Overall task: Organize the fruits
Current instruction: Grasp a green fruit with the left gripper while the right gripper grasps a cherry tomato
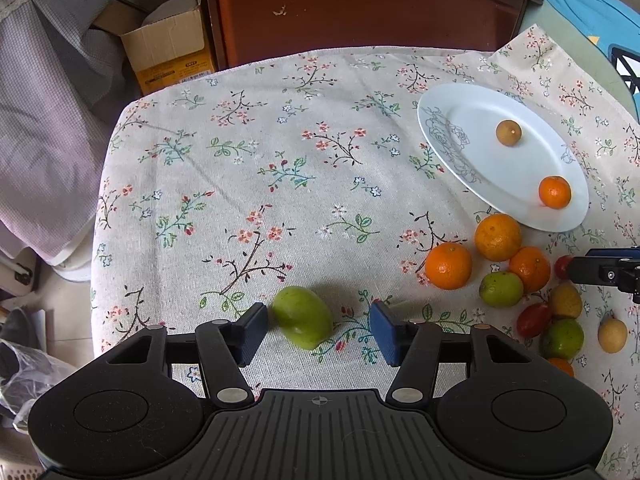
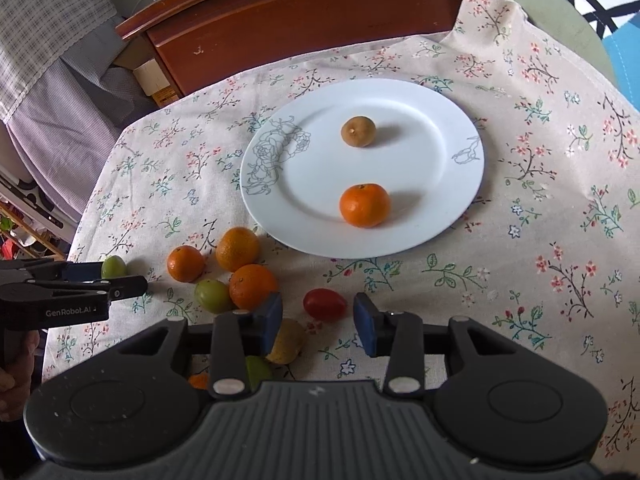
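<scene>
My left gripper (image 1: 318,330) is open around a green fruit (image 1: 303,322) that lies on the floral tablecloth, the pads apart from it. My right gripper (image 2: 318,320) is open with a red cherry tomato (image 2: 324,304) between its fingertips. A white plate (image 2: 448,152) holds a brown longan (image 2: 358,131) and a small orange (image 2: 364,205); the plate also shows in the left wrist view (image 1: 464,120). A pile of oranges (image 2: 237,249), green fruits (image 2: 213,295) and yellow-brown fruits (image 2: 286,340) lies left of my right gripper.
A brown wooden cabinet (image 1: 360,4) stands behind the table. A cardboard box (image 1: 168,40) and purple checked cloth (image 1: 44,120) lie at the far left. The table's left edge (image 1: 100,216) drops off. Blue fabric (image 2: 600,0) is at the far right.
</scene>
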Motion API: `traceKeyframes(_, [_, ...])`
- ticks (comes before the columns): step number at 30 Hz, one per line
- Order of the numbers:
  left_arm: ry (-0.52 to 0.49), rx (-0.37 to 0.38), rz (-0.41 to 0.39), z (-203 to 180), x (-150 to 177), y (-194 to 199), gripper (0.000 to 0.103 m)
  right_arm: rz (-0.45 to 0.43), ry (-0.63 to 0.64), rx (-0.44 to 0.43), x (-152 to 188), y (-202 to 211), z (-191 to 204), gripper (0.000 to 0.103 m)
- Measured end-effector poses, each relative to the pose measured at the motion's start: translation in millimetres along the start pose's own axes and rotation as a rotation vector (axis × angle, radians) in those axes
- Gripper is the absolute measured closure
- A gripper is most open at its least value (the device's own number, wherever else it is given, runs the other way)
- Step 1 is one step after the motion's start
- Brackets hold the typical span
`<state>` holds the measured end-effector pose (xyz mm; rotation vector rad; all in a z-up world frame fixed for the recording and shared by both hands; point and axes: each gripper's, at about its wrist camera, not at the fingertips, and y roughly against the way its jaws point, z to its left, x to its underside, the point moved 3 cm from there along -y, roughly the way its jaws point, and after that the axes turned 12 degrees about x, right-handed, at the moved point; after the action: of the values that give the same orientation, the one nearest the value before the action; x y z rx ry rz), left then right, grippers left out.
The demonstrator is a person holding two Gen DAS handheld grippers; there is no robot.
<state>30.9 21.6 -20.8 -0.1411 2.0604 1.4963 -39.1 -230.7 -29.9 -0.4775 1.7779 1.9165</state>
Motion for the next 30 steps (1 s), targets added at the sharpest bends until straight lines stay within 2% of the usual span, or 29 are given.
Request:
traceKeyframes(6, [-0.018,-0.009,0.000,-4,0,-2,0.051,0.037,-0.041,-0.017,0,-10,-1,0.063])
traceKeyframes(9, [-0.023,0.000,-0.007,-6,-1,-2,0.065,0.045,-0.050,-0.010,0,-13,-1,0.064])
traceKeyframes(12, [-0.022,0.004,-0.013,-6,-1,-1,0.076,0.058,-0.079,-0.025,0,-15,-4,0.076])
traceKeyframes(13, [-0.020,0.008,-0.015,-6,-2,-1,0.076,0.059,-0.080,-0.026,0,-15,-4,0.078])
traceKeyframes(19, [-0.013,0.020,-0.036,-7,-3,2,0.076,0.046,-0.068,-0.019,0,-13,-2,0.079])
traceKeyframes(25, [-0.020,0.034,-0.070,-15,-11,7,0.076,-0.010,-0.032,-0.022,-5,-2,6,0.079])
traceKeyframes(30, [-0.038,0.046,-0.079,-25,-13,7,0.076,-0.006,0.001,-0.030,-4,-2,14,0.079])
